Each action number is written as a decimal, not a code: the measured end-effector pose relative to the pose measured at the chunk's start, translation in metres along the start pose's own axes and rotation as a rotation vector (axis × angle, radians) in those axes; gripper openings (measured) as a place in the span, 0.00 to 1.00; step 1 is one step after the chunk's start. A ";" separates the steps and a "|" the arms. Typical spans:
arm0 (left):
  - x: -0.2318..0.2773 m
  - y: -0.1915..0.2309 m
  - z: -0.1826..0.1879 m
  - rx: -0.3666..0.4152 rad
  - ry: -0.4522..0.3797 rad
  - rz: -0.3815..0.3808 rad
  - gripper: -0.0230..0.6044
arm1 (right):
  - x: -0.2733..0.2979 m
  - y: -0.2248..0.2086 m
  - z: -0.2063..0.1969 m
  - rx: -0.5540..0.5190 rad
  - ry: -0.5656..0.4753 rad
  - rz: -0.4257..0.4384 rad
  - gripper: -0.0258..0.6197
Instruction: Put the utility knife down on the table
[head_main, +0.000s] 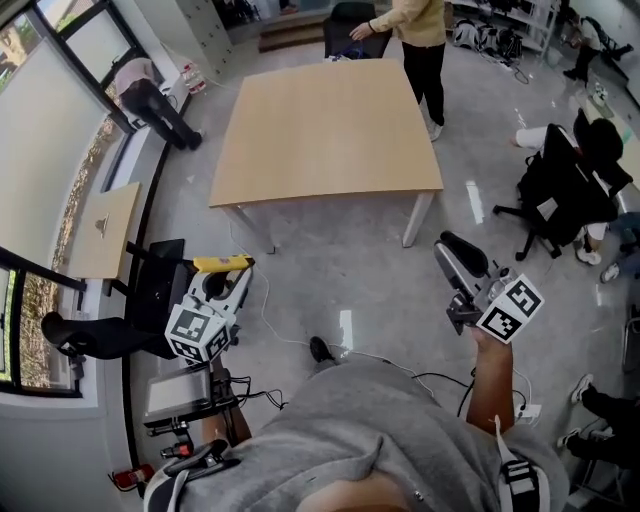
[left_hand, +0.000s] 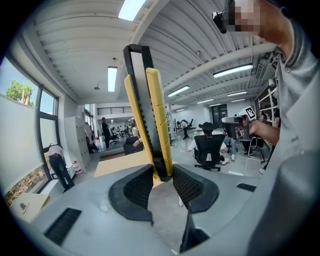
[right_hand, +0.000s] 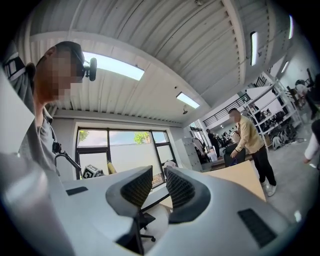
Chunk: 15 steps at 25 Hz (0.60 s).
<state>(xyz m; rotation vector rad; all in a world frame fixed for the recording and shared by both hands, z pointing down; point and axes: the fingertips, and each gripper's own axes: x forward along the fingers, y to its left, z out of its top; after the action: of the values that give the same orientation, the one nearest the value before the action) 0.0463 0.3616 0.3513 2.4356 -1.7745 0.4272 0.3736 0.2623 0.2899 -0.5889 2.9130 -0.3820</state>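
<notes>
We hold two grippers and one knife. The left gripper (left_hand: 162, 182) has its ribbed black pads clamped on one end of the knife (left_hand: 148, 110), a long yellow-and-black bar with a notched edge that stands up out of the jaws, over the floor (head_main: 350, 265) and well short of the table (head_main: 330, 130). The right gripper (right_hand: 159, 182) is empty, its jaws a little apart. The one table is bare pale wood; one person (head_main: 420, 35) stands at its far edge.
</notes>
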 end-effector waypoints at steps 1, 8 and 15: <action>0.004 0.008 0.005 0.008 -0.009 -0.011 0.23 | 0.006 0.002 0.006 -0.007 -0.006 -0.009 0.16; 0.028 0.118 0.017 0.042 -0.077 -0.049 0.23 | 0.118 0.004 0.007 -0.047 -0.027 -0.023 0.16; 0.063 0.239 -0.022 0.022 -0.087 -0.094 0.23 | 0.248 0.002 -0.023 -0.084 0.029 -0.059 0.16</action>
<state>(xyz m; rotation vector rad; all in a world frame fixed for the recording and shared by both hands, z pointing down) -0.1652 0.2332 0.3702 2.5773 -1.6872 0.3392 0.1415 0.1703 0.2889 -0.6877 2.9570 -0.2789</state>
